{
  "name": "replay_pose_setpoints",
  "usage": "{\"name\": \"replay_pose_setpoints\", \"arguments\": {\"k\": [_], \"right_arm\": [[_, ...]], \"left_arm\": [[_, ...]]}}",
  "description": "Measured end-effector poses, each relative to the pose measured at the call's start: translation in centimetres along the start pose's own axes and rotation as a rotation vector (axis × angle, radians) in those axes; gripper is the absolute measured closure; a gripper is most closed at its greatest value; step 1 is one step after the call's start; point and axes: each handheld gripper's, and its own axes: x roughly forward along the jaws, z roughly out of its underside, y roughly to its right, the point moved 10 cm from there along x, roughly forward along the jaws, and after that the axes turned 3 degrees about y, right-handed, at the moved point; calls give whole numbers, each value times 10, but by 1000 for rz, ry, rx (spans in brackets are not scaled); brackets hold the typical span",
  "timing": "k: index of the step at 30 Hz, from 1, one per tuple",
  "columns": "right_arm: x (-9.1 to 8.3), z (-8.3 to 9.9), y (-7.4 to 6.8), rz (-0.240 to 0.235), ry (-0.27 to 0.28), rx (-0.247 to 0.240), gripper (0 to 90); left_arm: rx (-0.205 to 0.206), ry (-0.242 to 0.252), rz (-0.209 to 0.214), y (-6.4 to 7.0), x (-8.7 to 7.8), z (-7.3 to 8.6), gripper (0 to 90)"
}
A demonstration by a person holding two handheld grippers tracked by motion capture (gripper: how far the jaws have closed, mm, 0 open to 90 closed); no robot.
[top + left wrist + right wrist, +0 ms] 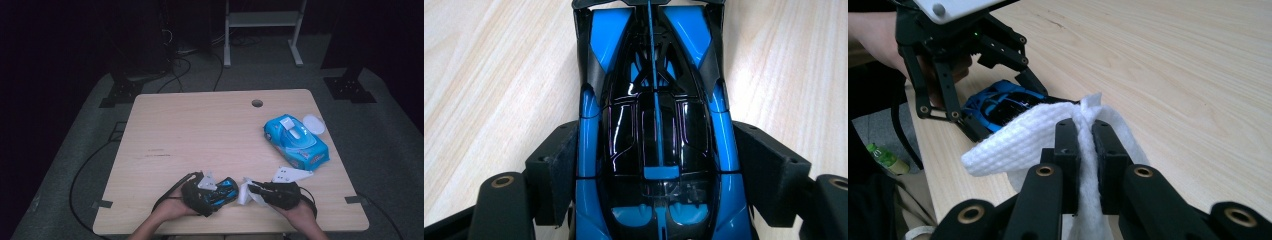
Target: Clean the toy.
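Wipes pack (296, 142) far right — elsewhere open

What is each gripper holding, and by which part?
The left gripper clamps the blue toy car across its sides. The right gripper pinches the white wipe by a bunched fold.

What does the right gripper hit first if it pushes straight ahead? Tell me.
Probably the toy car. The right gripper, shut on a white wipe, points at the car held by the left gripper; the wipe's front edge would likely touch first.
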Motion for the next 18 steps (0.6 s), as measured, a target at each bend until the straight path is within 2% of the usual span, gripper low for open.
{"name": "replay_pose_setpoints", "arguments": {"k": [4, 9, 15, 18], "right_arm": [[1, 1, 1, 5, 1, 5, 823], [1, 0, 2, 9, 6, 8, 823], [-1, -1, 3, 10, 14, 13, 822], [-2, -2, 3, 12, 17, 14, 822]], "left_arm": [[-17, 14, 13, -1, -1, 0, 254], [-8, 16, 5, -2, -1, 0, 255], [-26, 20, 11, -3, -2, -3, 263], [-12, 11, 3, -4, -2, -4, 263]]}}
